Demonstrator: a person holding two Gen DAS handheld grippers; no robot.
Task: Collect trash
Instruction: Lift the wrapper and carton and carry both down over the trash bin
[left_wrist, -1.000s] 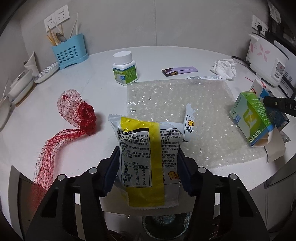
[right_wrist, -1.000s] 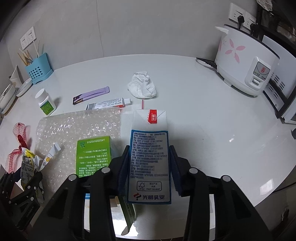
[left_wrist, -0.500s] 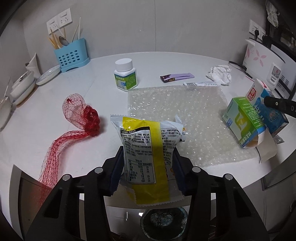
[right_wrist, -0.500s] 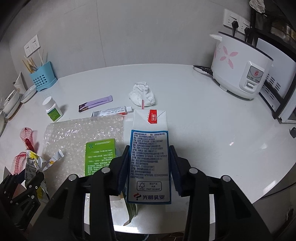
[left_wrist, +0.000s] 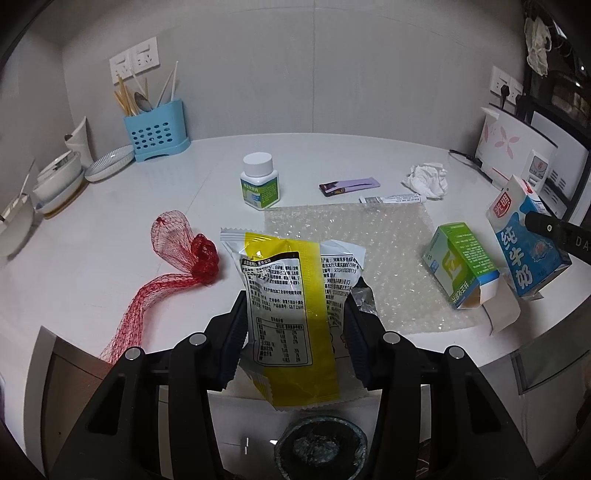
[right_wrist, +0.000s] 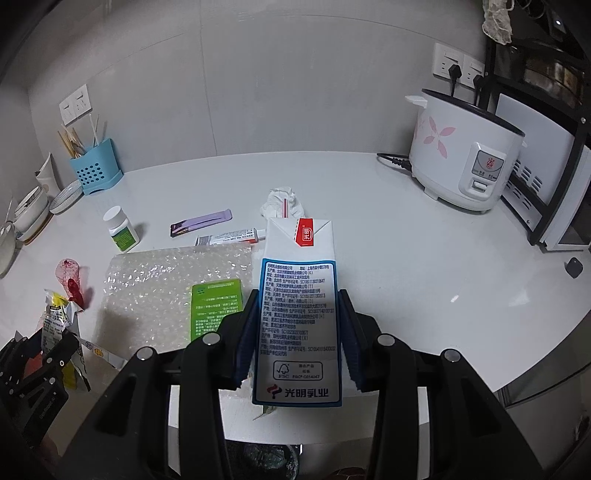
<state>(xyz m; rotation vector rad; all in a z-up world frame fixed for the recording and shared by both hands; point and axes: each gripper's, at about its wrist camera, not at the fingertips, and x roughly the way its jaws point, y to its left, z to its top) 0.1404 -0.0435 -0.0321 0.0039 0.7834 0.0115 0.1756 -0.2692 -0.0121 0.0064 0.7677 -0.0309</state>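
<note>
Above white counter (left_wrist: 110, 258), left gripper (left_wrist: 295, 332) clamps wrapper (left_wrist: 288, 295), right gripper (right_wrist: 295, 339) carton (right_wrist: 299, 295).

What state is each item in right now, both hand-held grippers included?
Left hand-held gripper: shut on snack wrapper.
Snack wrapper: held, crumpled.
Right hand-held gripper: shut on milk carton.
Milk carton: held, straw in top.
Green box: lying on bubble wrap, end flap open.
Bubble wrap: flat on table.
Pill bottle: upright, capped.
Red net bag: empty, bunched.

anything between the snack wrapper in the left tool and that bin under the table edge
Nothing visible. The left tool holds the snack wrapper just past the table edge, and the dark bin sits directly below with open air between them.
</note>
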